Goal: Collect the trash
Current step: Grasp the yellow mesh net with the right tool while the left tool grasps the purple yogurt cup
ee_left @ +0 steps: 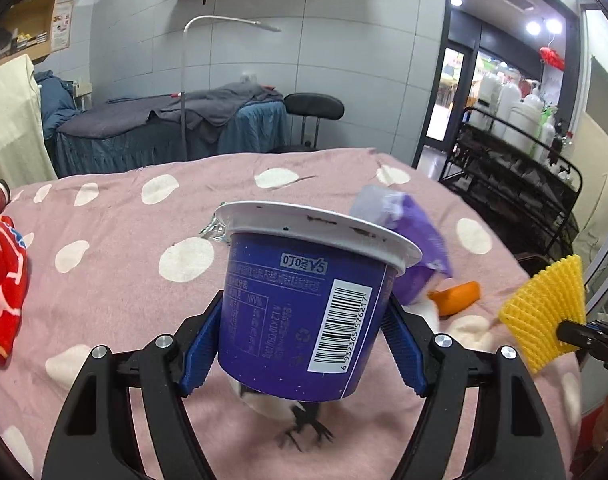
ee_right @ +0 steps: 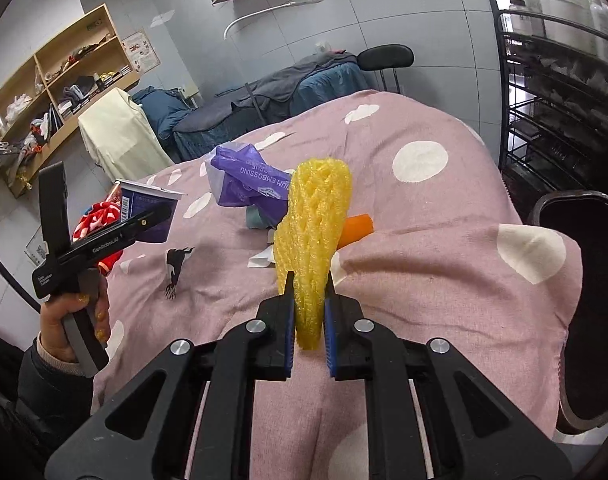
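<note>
My left gripper (ee_left: 304, 320) is shut on a dark blue yogurt cup (ee_left: 299, 304) with a white rim, held above the pink dotted bedspread (ee_left: 115, 264). The cup also shows in the right wrist view (ee_right: 143, 210), where the left gripper (ee_right: 155, 220) holds it at the left. My right gripper (ee_right: 308, 300) is shut on a yellow foam fruit net (ee_right: 312, 236), which also shows in the left wrist view (ee_left: 544, 312). A purple plastic bag (ee_right: 243, 184) and an orange peel (ee_right: 356, 228) lie on the bedspread beyond the net.
A red patterned cloth (ee_left: 1, 288) lies at the bed's left. A dark round bin (ee_right: 596, 300) stands at the bed's right edge. A black wire rack with white bottles (ee_left: 516, 152) stands to the right. A massage bed (ee_left: 163, 128) and a stool (ee_left: 314, 108) stand behind.
</note>
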A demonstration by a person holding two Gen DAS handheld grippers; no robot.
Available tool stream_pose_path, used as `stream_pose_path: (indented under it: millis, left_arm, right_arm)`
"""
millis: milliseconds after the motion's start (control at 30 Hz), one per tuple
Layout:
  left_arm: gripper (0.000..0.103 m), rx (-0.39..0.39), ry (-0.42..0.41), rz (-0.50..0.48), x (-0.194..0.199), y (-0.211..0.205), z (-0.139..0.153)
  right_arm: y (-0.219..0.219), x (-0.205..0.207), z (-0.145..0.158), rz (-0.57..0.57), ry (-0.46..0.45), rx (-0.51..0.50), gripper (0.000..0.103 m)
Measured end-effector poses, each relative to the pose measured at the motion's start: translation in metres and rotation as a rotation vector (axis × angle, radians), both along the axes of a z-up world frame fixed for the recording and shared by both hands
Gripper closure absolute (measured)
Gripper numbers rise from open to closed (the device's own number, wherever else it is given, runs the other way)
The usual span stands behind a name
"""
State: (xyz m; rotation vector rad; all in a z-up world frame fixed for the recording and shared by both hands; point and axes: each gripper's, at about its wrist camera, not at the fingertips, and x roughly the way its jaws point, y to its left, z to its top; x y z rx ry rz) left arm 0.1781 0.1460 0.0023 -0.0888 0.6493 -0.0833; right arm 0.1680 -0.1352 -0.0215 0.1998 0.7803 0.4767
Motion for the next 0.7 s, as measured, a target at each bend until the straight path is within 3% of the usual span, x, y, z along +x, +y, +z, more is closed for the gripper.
stream_pose_path:
  millis: [400, 700]
  left_arm:
    - [0.03, -0.072, -0.064, -0.198, -0.034, -0.085, 0.01]
    - [0.03, -0.131, -0.046, -0.358, -0.031, -0.156, 0.005]
  right_arm:
    - [-0.063, -0.03, 0.014, -0.168, -0.079, -0.031, 0.09]
    - [-0.13, -0.043, 0.011, -0.362, -0.091, -0.076, 0.09]
